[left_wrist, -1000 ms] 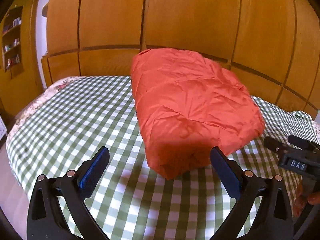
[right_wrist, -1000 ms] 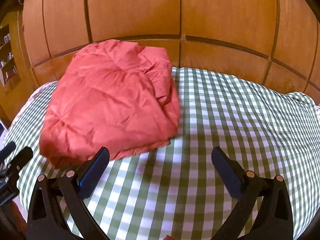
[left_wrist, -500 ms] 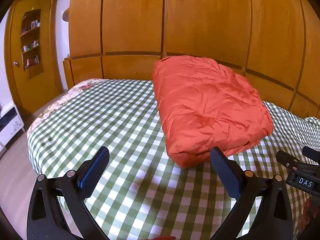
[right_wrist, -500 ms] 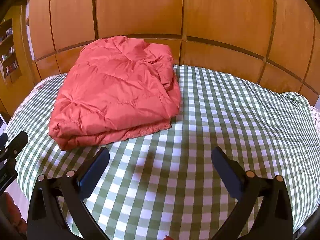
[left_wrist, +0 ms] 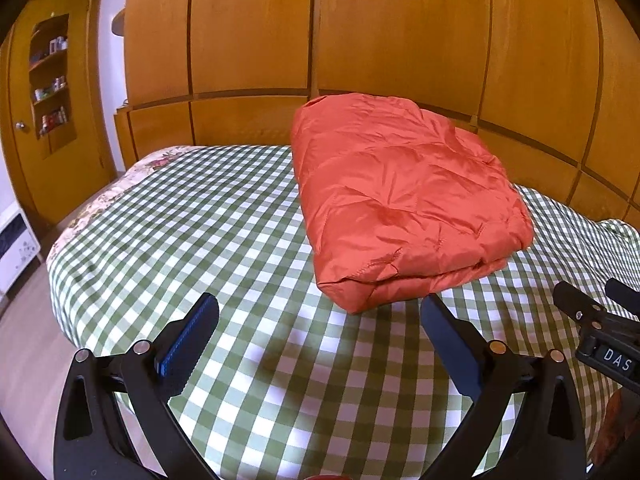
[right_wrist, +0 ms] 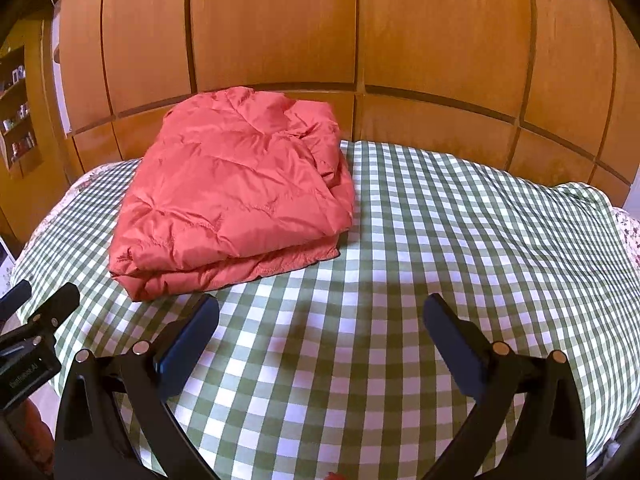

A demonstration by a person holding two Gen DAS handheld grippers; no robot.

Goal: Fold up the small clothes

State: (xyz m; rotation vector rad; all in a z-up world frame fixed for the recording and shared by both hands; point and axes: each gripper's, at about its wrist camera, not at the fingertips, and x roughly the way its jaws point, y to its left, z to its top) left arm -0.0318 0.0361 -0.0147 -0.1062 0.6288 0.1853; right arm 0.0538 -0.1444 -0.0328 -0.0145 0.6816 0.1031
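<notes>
A folded orange-red puffer jacket [left_wrist: 404,204] lies on the green-and-white checked bedspread [left_wrist: 208,216], towards the wooden headboard. In the right wrist view the jacket [right_wrist: 236,196] sits left of centre with its layered edges facing me. My left gripper [left_wrist: 320,312] is open, hanging above the bedspread just short of the jacket's near corner, holding nothing. My right gripper [right_wrist: 320,316] is open too, over bare bedspread [right_wrist: 460,240] to the right of the jacket's near edge. Each gripper shows at the edge of the other's view.
A wooden panelled wall [left_wrist: 360,40] stands behind the bed. At far left are a wooden door with shelves [left_wrist: 48,88] and a white appliance [left_wrist: 16,240] on the floor. The bed's left edge drops to the floor.
Both grippers have pulled back and risen away from the jacket, which now looks smaller and farther off. The jacket has settled flat on the bed. Both stay open.
</notes>
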